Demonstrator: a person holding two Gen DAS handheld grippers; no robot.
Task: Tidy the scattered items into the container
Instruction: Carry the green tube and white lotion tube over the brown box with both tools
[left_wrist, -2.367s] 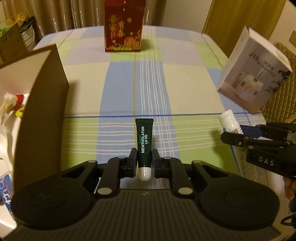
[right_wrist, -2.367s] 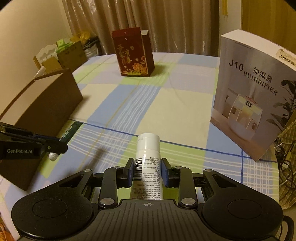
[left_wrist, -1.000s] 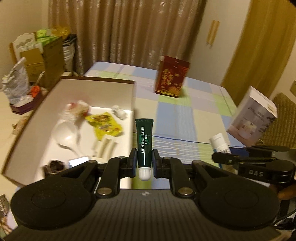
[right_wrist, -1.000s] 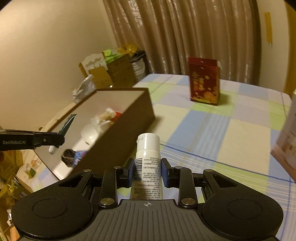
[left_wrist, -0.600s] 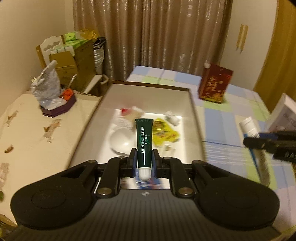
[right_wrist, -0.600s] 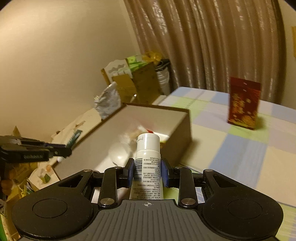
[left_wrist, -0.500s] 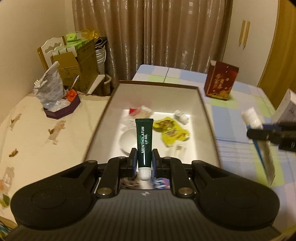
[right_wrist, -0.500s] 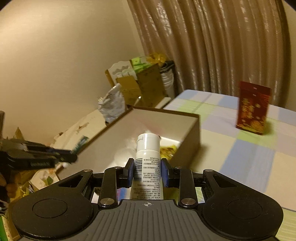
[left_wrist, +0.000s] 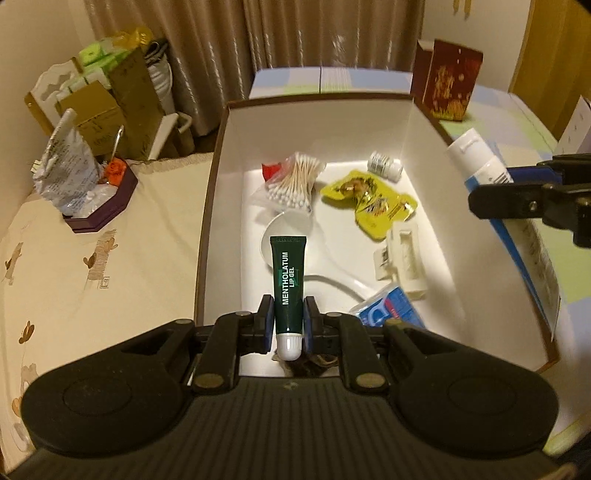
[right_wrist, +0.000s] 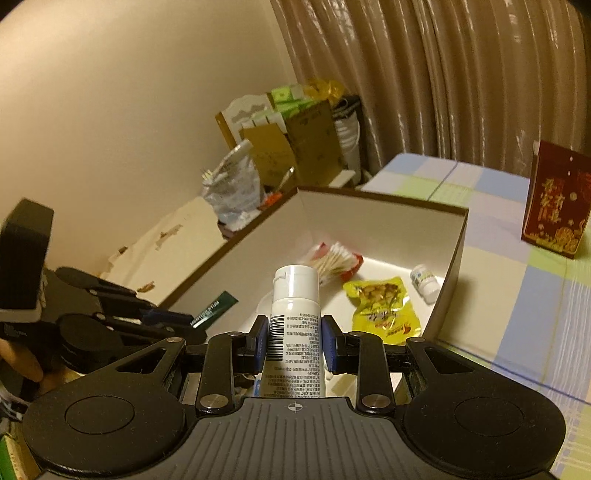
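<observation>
My left gripper (left_wrist: 289, 325) is shut on a dark green Mentholatum lip gel tube (left_wrist: 288, 284) and holds it above the near end of the open brown box (left_wrist: 317, 100). My right gripper (right_wrist: 294, 341) is shut on a white cream tube (right_wrist: 294, 328) and holds it over the box's near right side (right_wrist: 448, 280). The white tube (left_wrist: 495, 184) and the right gripper (left_wrist: 532, 197) also show in the left wrist view. The box holds cotton swabs (left_wrist: 295, 181), a yellow snack packet (left_wrist: 373, 199), a small white bottle (left_wrist: 384, 165), a white spoon (left_wrist: 295, 236) and other items.
A red gift box (left_wrist: 448, 85) stands on the checked tablecloth (right_wrist: 517, 295) behind the brown box. A foil bag in a purple tray (left_wrist: 74, 177) sits on a cream-covered surface to the left. Cartons and bags (right_wrist: 288, 140) stand by the curtain.
Both grippers have moved from the table over to the brown box, each still holding its tube. The box's inside now fills both views.
</observation>
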